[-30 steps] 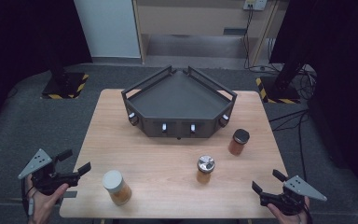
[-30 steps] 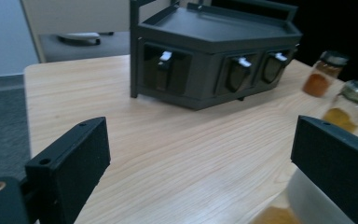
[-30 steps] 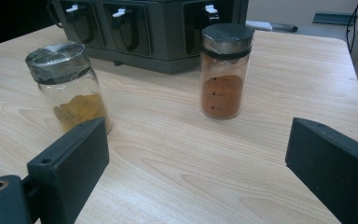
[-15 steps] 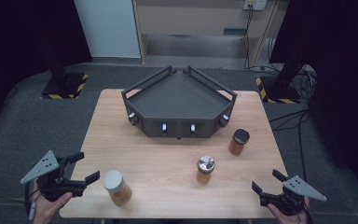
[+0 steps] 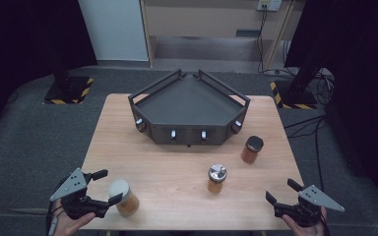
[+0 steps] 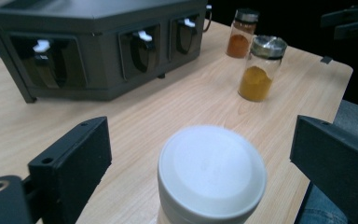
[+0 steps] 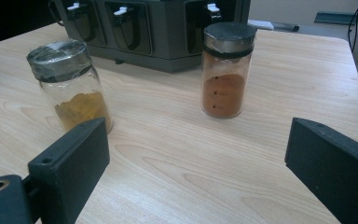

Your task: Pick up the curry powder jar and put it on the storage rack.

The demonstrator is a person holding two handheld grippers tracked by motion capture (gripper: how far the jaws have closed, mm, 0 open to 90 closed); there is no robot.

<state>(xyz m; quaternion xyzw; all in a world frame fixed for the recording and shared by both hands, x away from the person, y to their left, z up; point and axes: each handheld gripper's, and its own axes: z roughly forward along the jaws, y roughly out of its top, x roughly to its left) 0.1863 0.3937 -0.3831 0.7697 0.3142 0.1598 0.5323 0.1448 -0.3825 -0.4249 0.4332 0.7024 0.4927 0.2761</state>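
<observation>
A spice jar with a white lid [image 5: 119, 191] stands near the table's front left corner. My left gripper [image 5: 109, 186] is open with its jaws on either side of this jar [image 6: 212, 175]; they have just been closing a little and stand apart from it. My right gripper [image 5: 281, 191] is open at the front right edge, with nothing between its jaws [image 7: 196, 154]. A silver-lidded jar of yellow powder [image 5: 217, 177] [image 7: 70, 84] and a black-lidded jar of orange powder [image 5: 251, 149] [image 7: 226, 70] stand upright ahead of it.
A dark angular rack [image 5: 189, 105] with clips along its front [image 6: 98, 46] takes up the far middle of the wooden table [image 5: 177, 167]. Black stands with hazard-striped bases [image 5: 69, 91] rest on the floor behind.
My left gripper has moved right along the table's front edge until its jaws came around the white-lidded jar. The right gripper and the jars have stayed in place.
</observation>
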